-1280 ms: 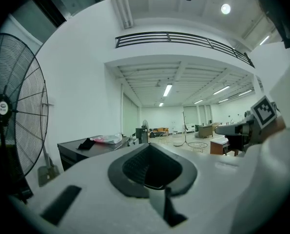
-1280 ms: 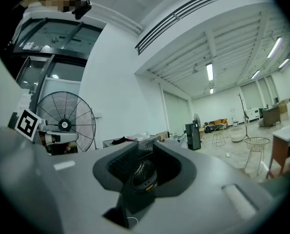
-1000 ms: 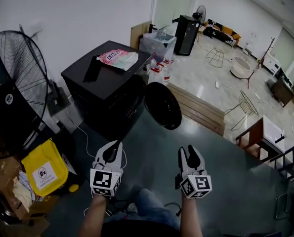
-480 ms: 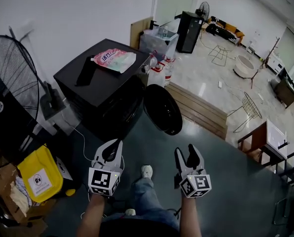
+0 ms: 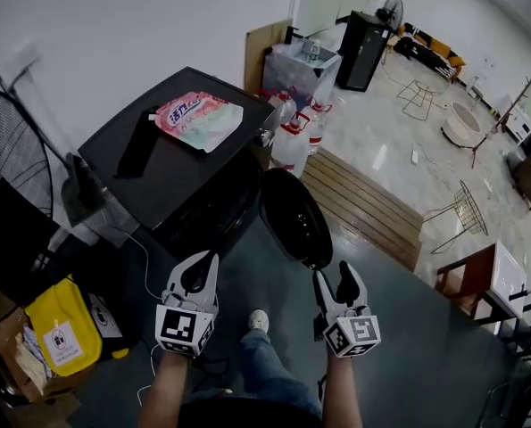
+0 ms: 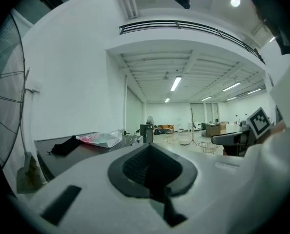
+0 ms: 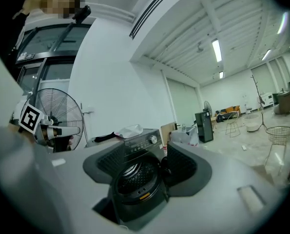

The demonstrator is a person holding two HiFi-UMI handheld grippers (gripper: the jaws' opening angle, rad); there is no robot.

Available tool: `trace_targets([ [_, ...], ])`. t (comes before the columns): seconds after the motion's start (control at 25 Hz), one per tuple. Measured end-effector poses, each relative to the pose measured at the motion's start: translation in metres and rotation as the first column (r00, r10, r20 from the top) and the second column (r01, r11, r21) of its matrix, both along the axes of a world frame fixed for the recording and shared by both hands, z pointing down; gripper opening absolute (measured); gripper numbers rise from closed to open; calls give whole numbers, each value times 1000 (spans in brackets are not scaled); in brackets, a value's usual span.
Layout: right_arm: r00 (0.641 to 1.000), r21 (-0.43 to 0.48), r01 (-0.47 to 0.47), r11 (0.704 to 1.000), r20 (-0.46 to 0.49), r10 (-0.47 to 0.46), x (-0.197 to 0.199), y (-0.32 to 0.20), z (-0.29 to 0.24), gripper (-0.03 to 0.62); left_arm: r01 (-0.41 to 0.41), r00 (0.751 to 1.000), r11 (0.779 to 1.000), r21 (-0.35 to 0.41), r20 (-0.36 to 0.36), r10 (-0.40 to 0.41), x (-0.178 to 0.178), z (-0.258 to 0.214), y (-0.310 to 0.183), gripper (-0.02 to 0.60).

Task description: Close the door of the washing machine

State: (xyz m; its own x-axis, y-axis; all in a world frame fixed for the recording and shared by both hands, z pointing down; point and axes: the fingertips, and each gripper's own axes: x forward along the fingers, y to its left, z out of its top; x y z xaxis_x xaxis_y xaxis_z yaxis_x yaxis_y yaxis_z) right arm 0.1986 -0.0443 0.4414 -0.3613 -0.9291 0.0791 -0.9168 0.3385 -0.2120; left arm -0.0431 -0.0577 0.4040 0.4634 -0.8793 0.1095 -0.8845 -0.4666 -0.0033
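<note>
Standing black and boxy at left of centre in the head view, the washing machine has its round door swung wide open to the right of the drum mouth. The door hangs over the dark floor, just above the two grippers in the frame. Neither gripper touches it, so the step in hand looks like the approach.

The right gripper is nearer the door. Its fingers are spread and opening, with nothing between them; its own view only frames the distant drum. The left gripper has its fingers pressed together and is empty.

A good close probably needs no grip. A flat finger would be set against the door's outer face, near the edge farthest from the hinge. The push would then follow the door's arc to the drum mouth and press square until the latch catches. The other gripper should stay out of the narrowing gap.

On the machine's top, in the upper left of the frame, lies a pink bag with printed characters too small to read. A yellow bin at lower left carries a white label showing a symbol, but no legible words. An orange sticker on the drum rim cannot be read.
</note>
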Motion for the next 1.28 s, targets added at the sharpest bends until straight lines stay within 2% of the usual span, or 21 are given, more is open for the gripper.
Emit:
trace_targets([
  [0.24, 1000, -61, 20, 998, 2, -20, 24, -69, 22, 264, 7, 1000, 999, -45, 27, -6, 30, 14, -75, 6],
  [0.48, 999, -113, 54, 992, 7, -54, 43, -114, 50, 264, 8, 1000, 998, -60, -4, -8, 54, 20, -120, 8],
  [0.8, 997, -176, 83, 981, 13, -82, 44, -148, 83, 265, 23, 1000, 995, -99, 23, -21, 54, 32, -143, 6],
  [1.16, 992, -273, 110, 956, -30, -122, 54, -176, 145, 264, -34, 998, 989, -144, 46, 41, 65, 64, -156, 7],
  [1.28, 987, -308, 123, 943, -59, -148, 57, -188, 171, 264, -38, 999, 986, -162, 25, 42, 65, 77, -161, 6],
])
